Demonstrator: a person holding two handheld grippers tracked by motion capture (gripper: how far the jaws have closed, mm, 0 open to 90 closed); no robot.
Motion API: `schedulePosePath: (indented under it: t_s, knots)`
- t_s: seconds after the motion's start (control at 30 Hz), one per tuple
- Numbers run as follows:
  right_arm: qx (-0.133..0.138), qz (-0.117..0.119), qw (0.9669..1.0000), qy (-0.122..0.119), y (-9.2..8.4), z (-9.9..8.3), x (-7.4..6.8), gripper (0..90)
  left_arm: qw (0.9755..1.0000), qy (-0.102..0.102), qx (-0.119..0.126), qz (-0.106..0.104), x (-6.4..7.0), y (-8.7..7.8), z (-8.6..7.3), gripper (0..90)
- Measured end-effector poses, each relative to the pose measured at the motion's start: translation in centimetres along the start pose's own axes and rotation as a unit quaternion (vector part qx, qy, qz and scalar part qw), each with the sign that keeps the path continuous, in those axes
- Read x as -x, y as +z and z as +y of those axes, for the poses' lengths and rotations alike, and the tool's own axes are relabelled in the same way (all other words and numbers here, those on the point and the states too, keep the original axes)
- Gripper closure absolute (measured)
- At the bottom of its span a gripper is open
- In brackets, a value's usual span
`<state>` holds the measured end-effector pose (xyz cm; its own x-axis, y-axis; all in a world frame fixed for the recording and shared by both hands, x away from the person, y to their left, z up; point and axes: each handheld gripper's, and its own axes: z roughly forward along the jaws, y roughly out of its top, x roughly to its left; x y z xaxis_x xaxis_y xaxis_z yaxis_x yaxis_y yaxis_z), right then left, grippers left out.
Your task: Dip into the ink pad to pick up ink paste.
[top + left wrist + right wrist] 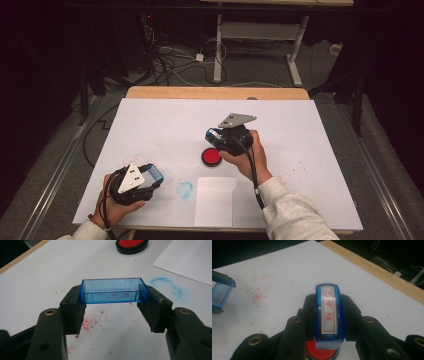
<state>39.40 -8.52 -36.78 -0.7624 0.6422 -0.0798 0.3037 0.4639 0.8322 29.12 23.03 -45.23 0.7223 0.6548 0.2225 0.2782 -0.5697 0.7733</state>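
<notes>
- Over the red ink pad (211, 156), near the middle of the table (150, 125), I hold the right gripper (227, 140) with its jaws clenched on a blue stamp (329, 315). The right gripper view shows the label with red characters facing the camera and the pad directly under the stamp's lower end, so I judge the printing face is down for inking.
- I cannot tell whether the stamp face is touching the pad or just above it.
- At the near left of the table, my left gripper (145, 179) grips a clear blue cap (114, 290) across its short ends, held off the surface and well apart from the pad. I read this as parking the stamp's cover out of the way while the other hand works.
- A white sheet of paper (215, 200) lies at the near edge, just beside the pad, likely the place for the impression.
- A faint blue ring mark (184, 189) sits between the cap and the paper, and red ink specks (87, 322) scatter across the white table cover.
- Pressing too hard risks sliding the pad.
</notes>
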Motion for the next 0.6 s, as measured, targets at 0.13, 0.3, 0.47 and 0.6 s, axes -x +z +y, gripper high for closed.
schedulePosePath:
  t_s: [0.13,0.3,0.47,0.6]
  knots:
    - [0.014,-0.004,0.9999,-0.002,-1.1,0.8,0.0,69.8,1.0000,0.000,-0.001,0.000,0.0,0.0,0.0,39.2]
    - [0.025,-0.008,0.9996,-0.006,-2.1,1.3,0.1,69.8,1.0000,0.000,-0.002,-0.002,0.0,0.0,0.0,39.2]
    - [0.027,-0.012,0.9995,-0.008,-2.4,1.5,0.2,69.8,1.0000,0.001,-0.004,-0.003,0.0,0.1,0.0,39.2]
    - [0.023,-0.010,0.9997,-0.008,-2.2,1.3,0.3,69.8,1.0000,0.001,-0.003,-0.001,0.0,0.1,0.0,39.2]
